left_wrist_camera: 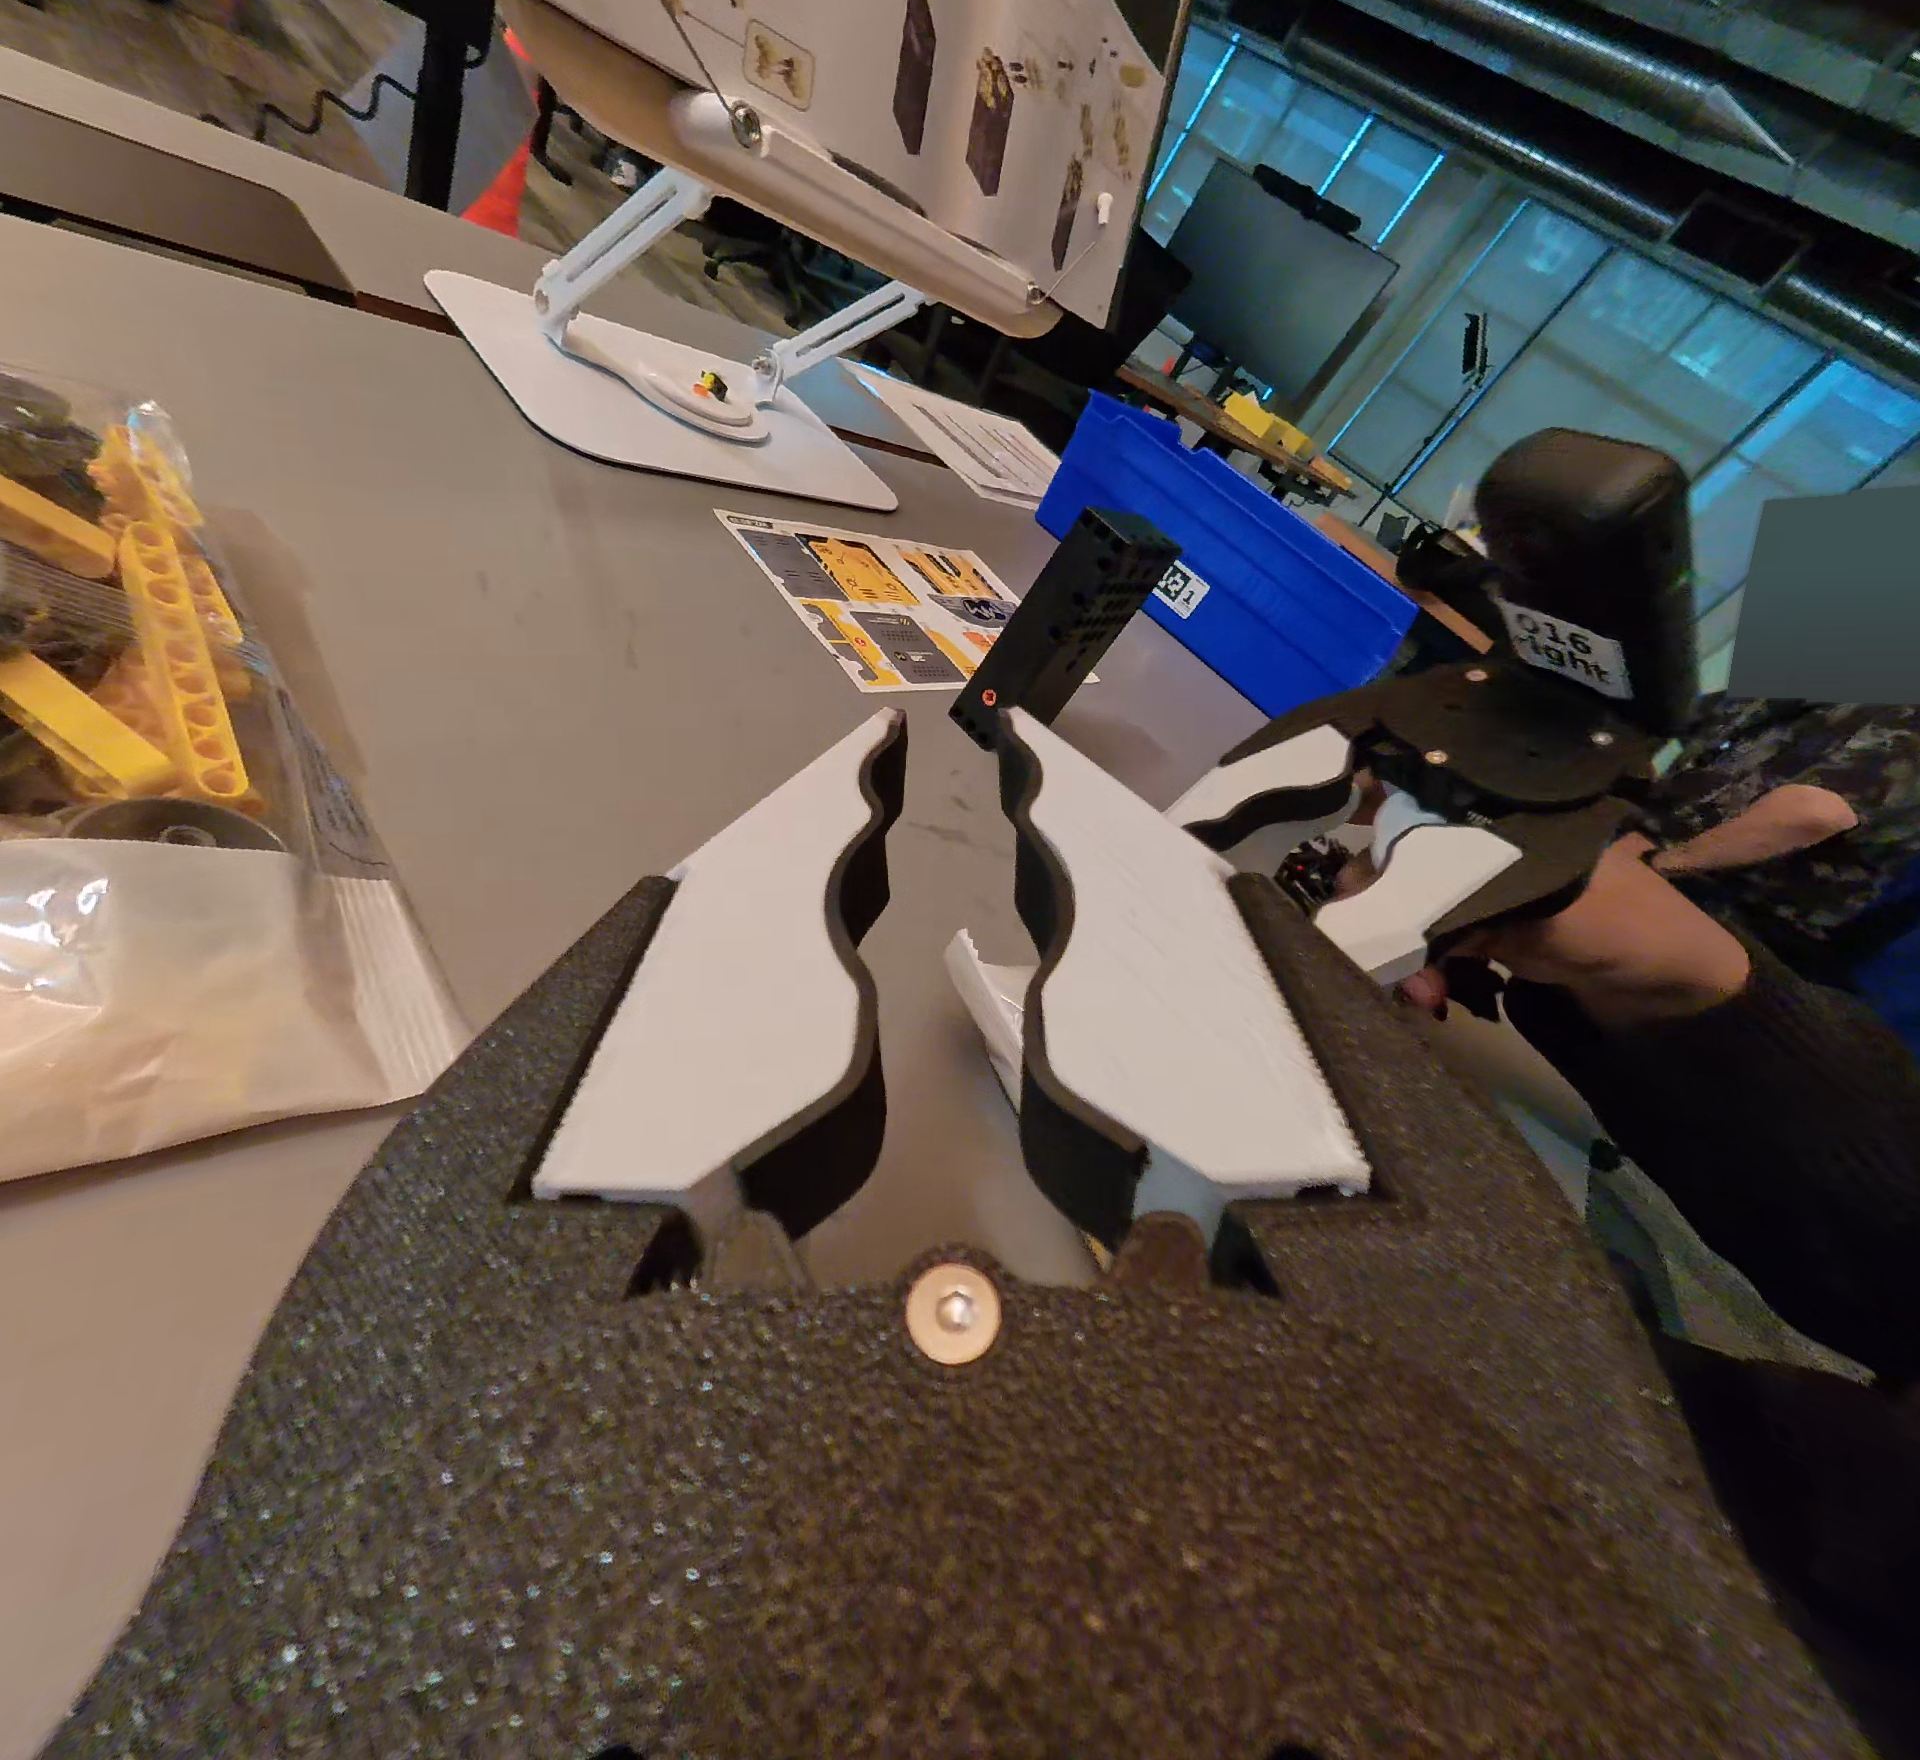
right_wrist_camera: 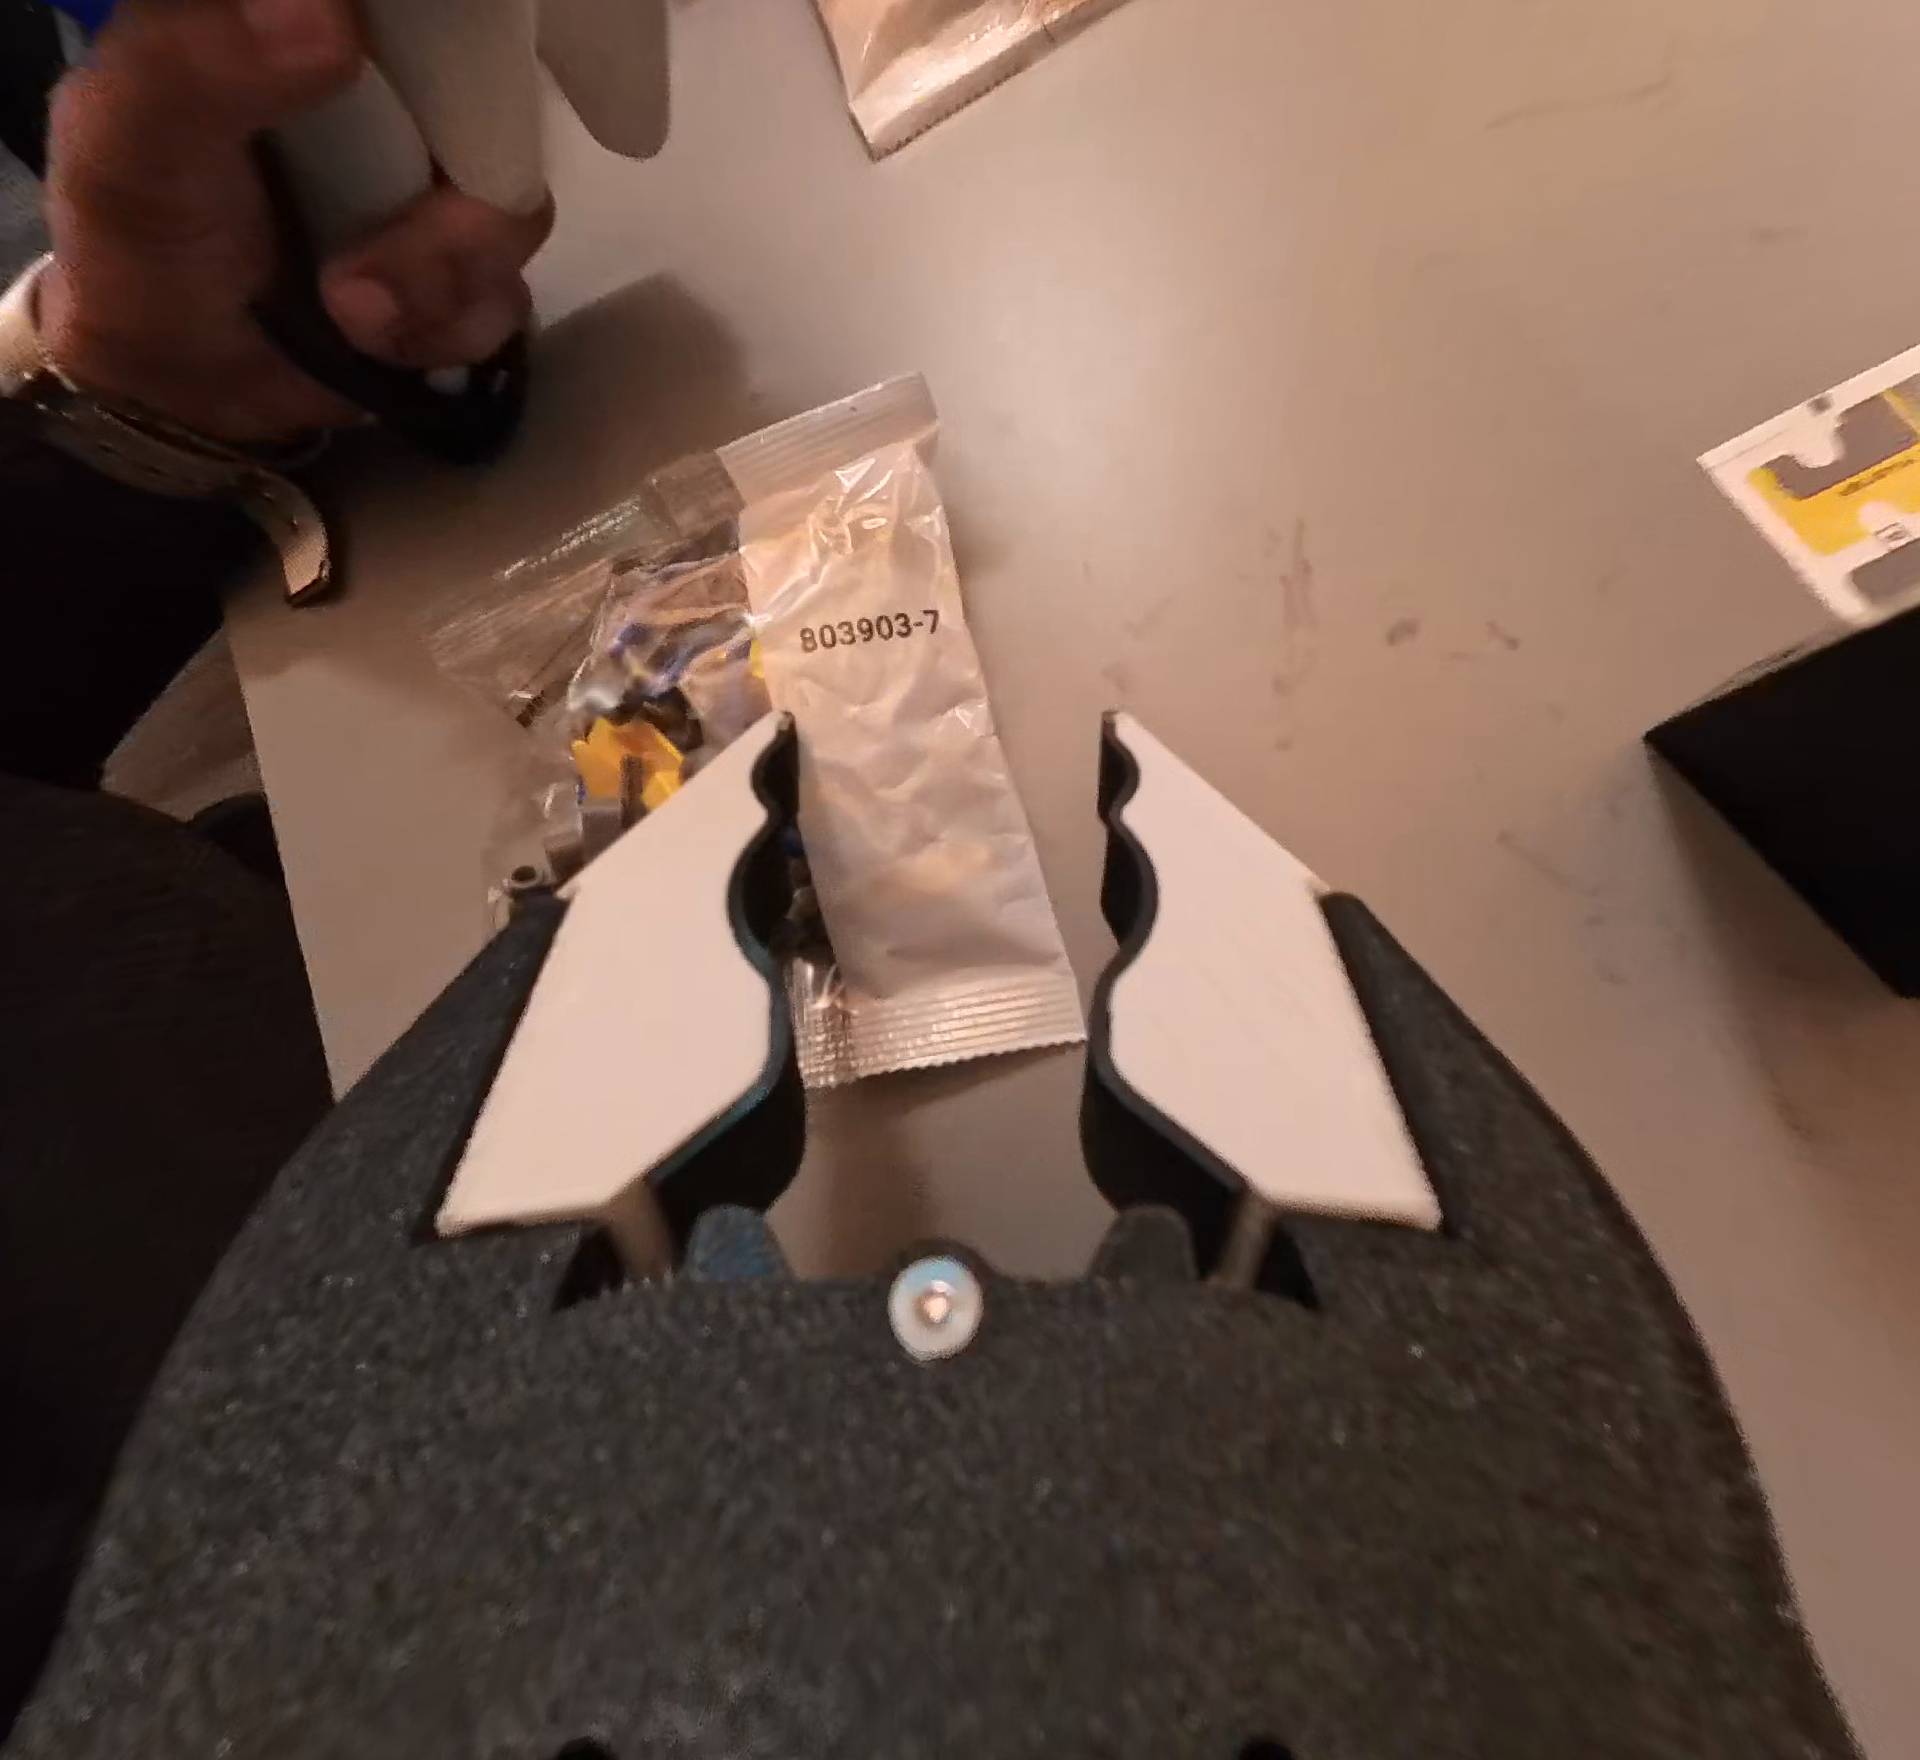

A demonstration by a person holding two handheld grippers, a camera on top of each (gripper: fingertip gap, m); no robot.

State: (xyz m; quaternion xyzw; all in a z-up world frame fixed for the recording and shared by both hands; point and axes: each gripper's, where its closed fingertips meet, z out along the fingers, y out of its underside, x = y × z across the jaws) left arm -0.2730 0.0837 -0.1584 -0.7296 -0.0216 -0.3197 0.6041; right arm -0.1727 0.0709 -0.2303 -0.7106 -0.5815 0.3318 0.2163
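The right claw [right_wrist_camera: 945,723] hangs over the grey table [right_wrist_camera: 1351,256] with its jaws well apart and nothing between them. Directly below lies a small sealed packet [right_wrist_camera: 894,775], part clear and part silvery, with loose yellow and dark pieces inside; it sits close to the table's near edge, beside the person's hand [right_wrist_camera: 208,183]. The left claw [left_wrist_camera: 951,723] has its jaws a little apart and grips nothing. Just beyond its tips a black perforated block [left_wrist_camera: 1060,630] stands tilted on the table, and a white scrap [left_wrist_camera: 987,993] shows below the gap.

Risks, as a judgement: the packet's film looks slippery and crumpled, so a pinch on one flap could slide off or drag the packet over the near edge. Squeezing the lumpy side may crush or shift the small pieces inside. The tilted block looks easy to knock over if the left claw pushes forward. A larger bag of yellow beams [left_wrist_camera: 156,671] lies at the left edge, and a printed sheet [left_wrist_camera: 883,598] lies flat farther in; either could be swept aside.
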